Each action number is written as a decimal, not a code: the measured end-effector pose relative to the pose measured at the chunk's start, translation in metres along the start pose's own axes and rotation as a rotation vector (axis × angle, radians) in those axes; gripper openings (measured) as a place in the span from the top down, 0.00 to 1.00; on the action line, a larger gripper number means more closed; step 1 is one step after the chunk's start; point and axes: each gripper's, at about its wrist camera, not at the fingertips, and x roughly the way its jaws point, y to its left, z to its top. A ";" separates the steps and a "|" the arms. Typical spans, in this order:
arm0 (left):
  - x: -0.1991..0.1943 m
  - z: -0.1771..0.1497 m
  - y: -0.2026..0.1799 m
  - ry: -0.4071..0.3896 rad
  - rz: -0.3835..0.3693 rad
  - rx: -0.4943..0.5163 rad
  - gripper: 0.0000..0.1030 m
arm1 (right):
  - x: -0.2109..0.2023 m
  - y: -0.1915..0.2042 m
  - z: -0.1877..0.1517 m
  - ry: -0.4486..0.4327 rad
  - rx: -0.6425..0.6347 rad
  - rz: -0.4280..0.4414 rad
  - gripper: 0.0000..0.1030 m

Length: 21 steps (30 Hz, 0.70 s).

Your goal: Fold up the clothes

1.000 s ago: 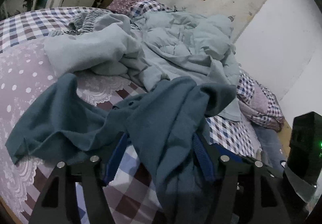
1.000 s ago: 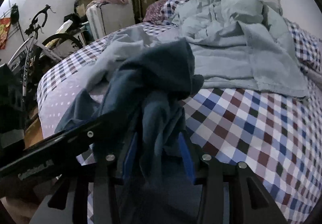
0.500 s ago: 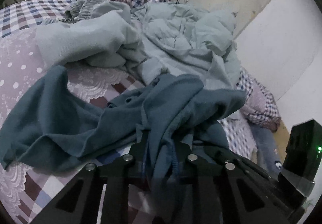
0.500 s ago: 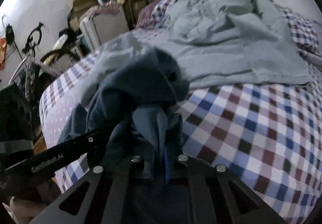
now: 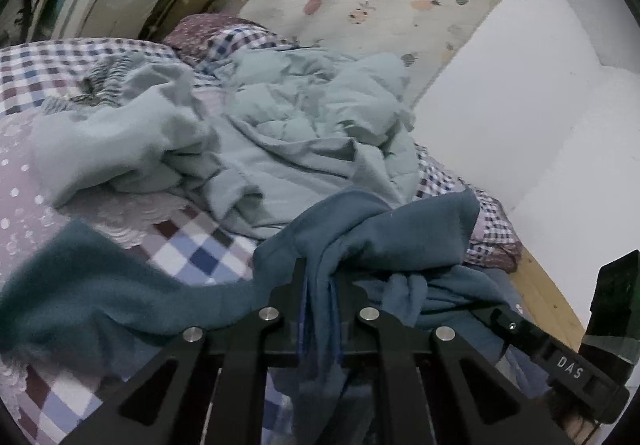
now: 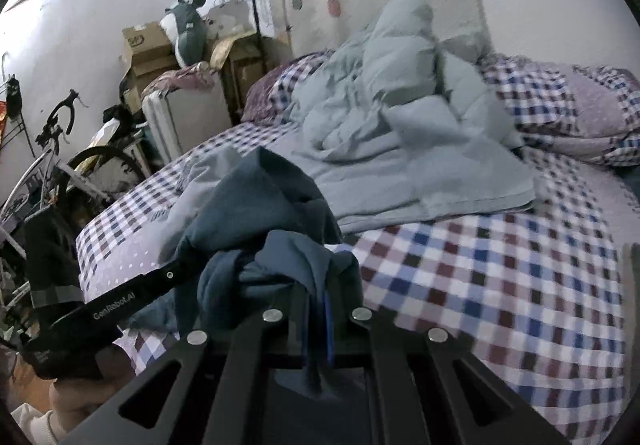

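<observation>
Since 1 second ago, both my grippers have gone from spread wide around the cloth to clamped on it, and the dark teal garment (image 5: 372,233) has been gathered up off the bed (image 6: 500,285) into a bunch between them. Half a second ago the fingers were already closed; since then the left view has tipped up a little and the loose part of the garment has slid lower left of the gripper.

My left gripper (image 5: 320,293) is clenched on 1 fold of the teal garment, the cloth running down between the 2 fingers. My right gripper (image 6: 316,309) is clenched on another fold of the same garment (image 6: 260,205), with cloth heaped over the fingertips. In each wrist view the other gripper's black arm shows just beside the bunch.

I count 1 teal garment in hand, 1 pale grey-green garment (image 5: 120,141) lying crumpled on the bed beyond the gripped bunch, and 1 pale quilt (image 5: 320,113) rumpled behind that, toward the head of the bed. 1 checked pillow (image 6: 560,105) lies at the bed's far right. Beside the bed's far left stand 1 suitcase (image 6: 188,117), 1 bicycle (image 6: 60,165) and stacked cardboard boxes (image 6: 148,49).
</observation>
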 end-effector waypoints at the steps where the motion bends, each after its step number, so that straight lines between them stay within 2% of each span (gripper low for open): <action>1: 0.002 0.000 -0.003 0.001 -0.011 0.004 0.91 | -0.006 -0.004 0.001 -0.010 0.005 -0.004 0.97; 6: 0.013 -0.005 -0.023 0.041 -0.063 0.033 0.89 | -0.027 -0.015 0.006 -0.025 0.008 -0.039 0.96; 7: 0.013 -0.007 -0.028 0.044 -0.069 0.047 0.85 | -0.029 -0.019 0.005 -0.027 0.013 -0.045 0.96; 9: 0.013 -0.010 -0.037 0.044 -0.083 0.072 0.70 | -0.032 -0.025 0.004 -0.030 0.026 -0.056 0.96; 11: 0.009 -0.012 -0.044 0.035 -0.097 0.095 0.42 | -0.033 -0.031 0.003 -0.031 0.040 -0.066 0.96; 13: 0.002 -0.014 -0.050 0.019 -0.108 0.119 0.35 | -0.032 -0.036 0.001 -0.027 0.057 -0.071 0.96; 18: -0.016 -0.018 -0.067 -0.027 -0.111 0.246 0.35 | -0.025 -0.038 -0.004 -0.021 0.075 -0.069 0.96; 21: -0.014 -0.024 -0.076 -0.002 -0.127 0.313 0.35 | -0.023 -0.035 -0.004 -0.023 0.075 -0.060 0.96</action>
